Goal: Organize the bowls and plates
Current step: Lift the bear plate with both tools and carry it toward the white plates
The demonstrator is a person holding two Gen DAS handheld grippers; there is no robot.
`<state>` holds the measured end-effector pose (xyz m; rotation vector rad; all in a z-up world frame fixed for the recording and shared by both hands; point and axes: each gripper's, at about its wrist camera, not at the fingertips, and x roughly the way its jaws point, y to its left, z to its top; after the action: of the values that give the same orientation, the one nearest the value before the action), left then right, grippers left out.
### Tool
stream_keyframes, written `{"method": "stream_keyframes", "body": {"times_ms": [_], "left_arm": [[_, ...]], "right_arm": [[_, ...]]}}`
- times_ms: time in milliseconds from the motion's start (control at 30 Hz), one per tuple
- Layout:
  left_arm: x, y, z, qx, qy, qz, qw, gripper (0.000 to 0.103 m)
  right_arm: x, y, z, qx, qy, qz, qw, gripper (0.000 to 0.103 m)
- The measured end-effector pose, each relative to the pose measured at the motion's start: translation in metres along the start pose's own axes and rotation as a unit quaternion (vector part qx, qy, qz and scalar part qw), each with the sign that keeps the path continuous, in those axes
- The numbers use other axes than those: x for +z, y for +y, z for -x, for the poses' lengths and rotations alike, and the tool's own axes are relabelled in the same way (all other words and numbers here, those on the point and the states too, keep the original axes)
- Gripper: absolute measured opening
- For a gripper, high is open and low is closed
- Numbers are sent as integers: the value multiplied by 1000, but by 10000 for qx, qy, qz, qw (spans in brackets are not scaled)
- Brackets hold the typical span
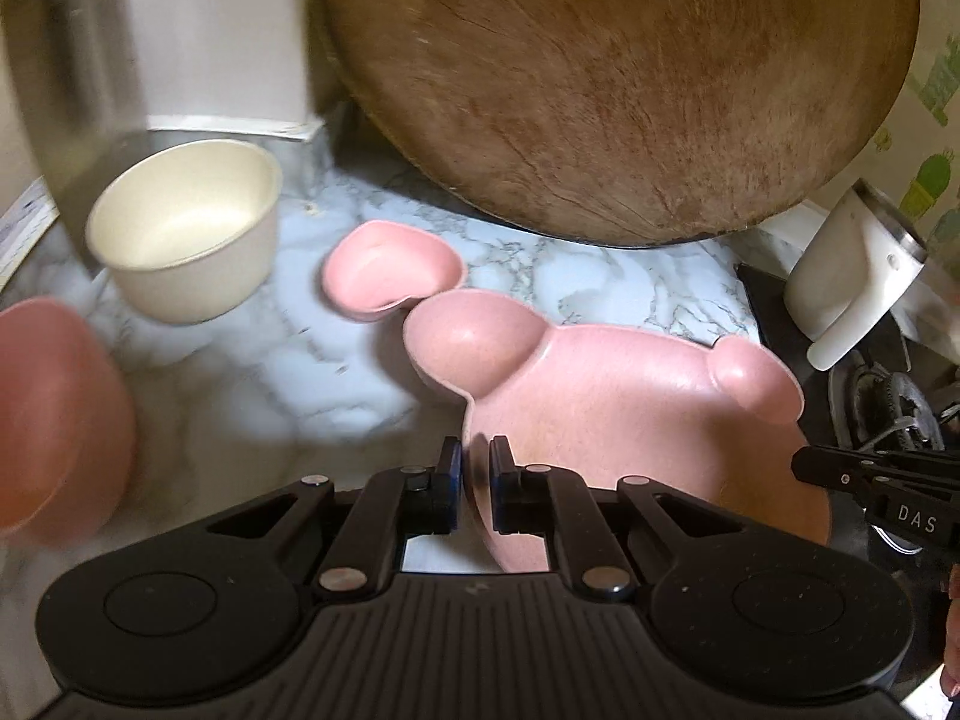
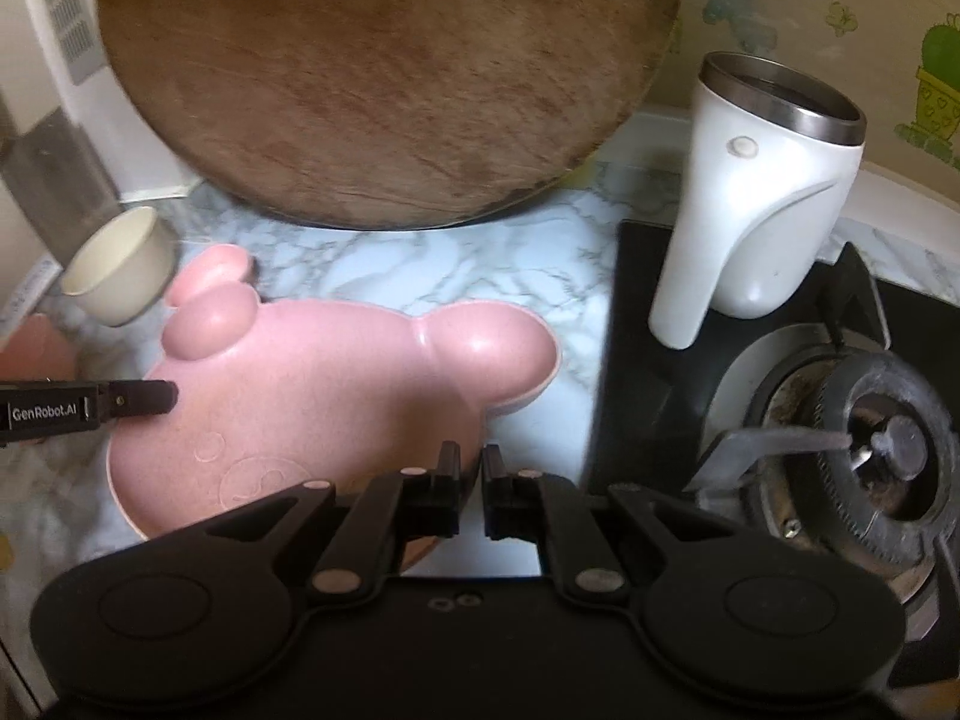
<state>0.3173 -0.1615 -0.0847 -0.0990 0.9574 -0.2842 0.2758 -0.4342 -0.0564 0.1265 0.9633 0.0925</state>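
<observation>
The pink plate lies on the marble worktop, each gripper pinching its rim: the left gripper on one edge, the right gripper on the opposite edge, fingers pressed nearly together. Beyond it lie a small pink dish and a cream bowl, both empty. A white mug stands by the stove.

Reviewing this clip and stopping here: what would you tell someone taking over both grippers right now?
Left gripper: shut on the near-left rim of the pink bear plate.
Right gripper: shut on its near-right rim.
Cream bowl, small pink dish and pink bowl sit apart on the marble counter.
Done: nothing stacked.
Left: place the plate, gather the bowls.
</observation>
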Motion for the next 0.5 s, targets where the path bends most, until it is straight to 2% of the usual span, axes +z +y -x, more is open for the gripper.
{"method": "stream_keyframes", "body": {"times_ms": [500], "left_arm": [[-47, 52, 71, 294, -257, 261, 9989, 8]], "right_arm": [[-18, 61, 39, 385, -111, 422, 9983, 7]]}}
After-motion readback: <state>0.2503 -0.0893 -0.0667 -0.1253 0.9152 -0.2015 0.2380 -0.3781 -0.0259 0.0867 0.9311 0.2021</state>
